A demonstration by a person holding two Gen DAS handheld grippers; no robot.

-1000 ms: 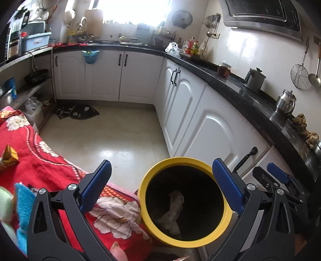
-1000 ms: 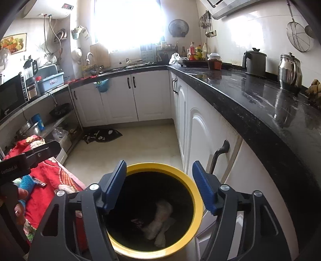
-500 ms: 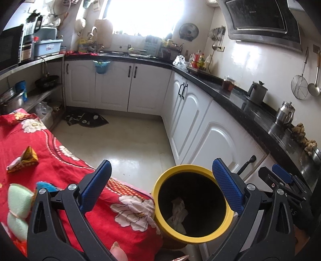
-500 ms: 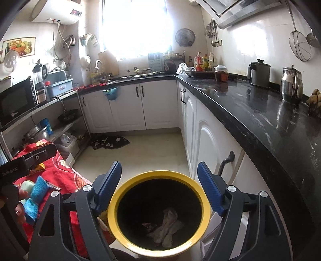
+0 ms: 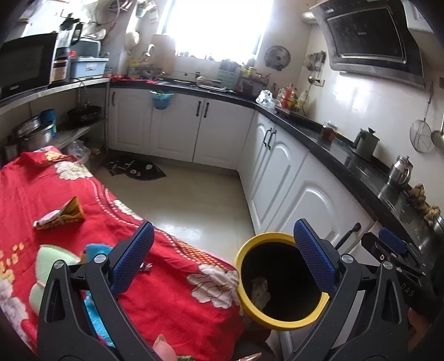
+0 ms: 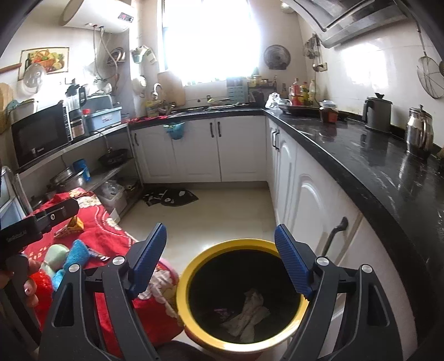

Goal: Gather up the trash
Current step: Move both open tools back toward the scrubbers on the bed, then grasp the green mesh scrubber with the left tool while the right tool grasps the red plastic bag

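Wrapper (image 5: 59,215) on red cloth (image 5: 172,291)

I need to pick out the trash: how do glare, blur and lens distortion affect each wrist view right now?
Left wrist view: the window is blown out white, the counter bows with fisheye curve, the wrapper on the red cloth reads sharp. Right wrist view: the same window glare, the bin interior is dark, yet the crumpled paper shows.

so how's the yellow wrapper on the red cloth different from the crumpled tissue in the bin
The yellow wrapper lies out on the red cloth, uncollected; the crumpled tissue is already at the bottom of the yellow bin. The wrapper is folded, printed yellow and orange; the tissue is plain off-white and wadded. Neither is held: both grippers are open.
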